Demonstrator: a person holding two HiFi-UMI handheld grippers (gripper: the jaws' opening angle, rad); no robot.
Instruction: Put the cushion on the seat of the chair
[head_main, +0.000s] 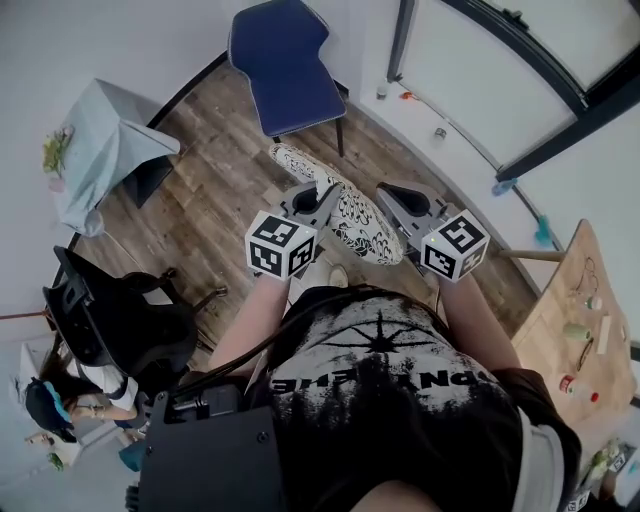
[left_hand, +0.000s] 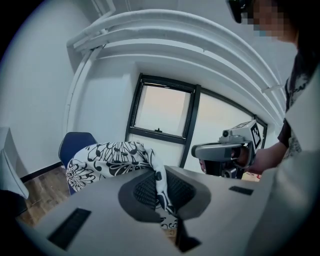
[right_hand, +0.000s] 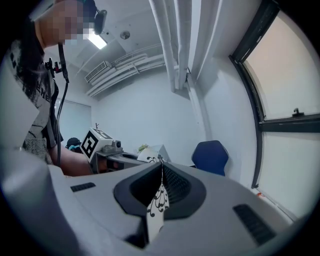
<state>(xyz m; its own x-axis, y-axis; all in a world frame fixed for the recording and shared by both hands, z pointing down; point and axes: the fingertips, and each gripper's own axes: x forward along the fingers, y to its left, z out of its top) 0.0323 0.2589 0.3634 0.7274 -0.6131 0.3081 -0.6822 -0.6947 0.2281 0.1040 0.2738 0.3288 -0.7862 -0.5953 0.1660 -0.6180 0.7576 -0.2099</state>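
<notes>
I am pinching the patterned cushion at both edges, left gripper and right gripper clamped tight, the blue chair standing ahead.

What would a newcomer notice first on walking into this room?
The black-and-white flowered cushion stands out. It hangs in mid-air in the middle of the head view, one edge pinched by the left gripper and the other by the right gripper. Just beyond it, at the top of that view, a blue chair stands on the wooden floor with its seat bare.
</notes>
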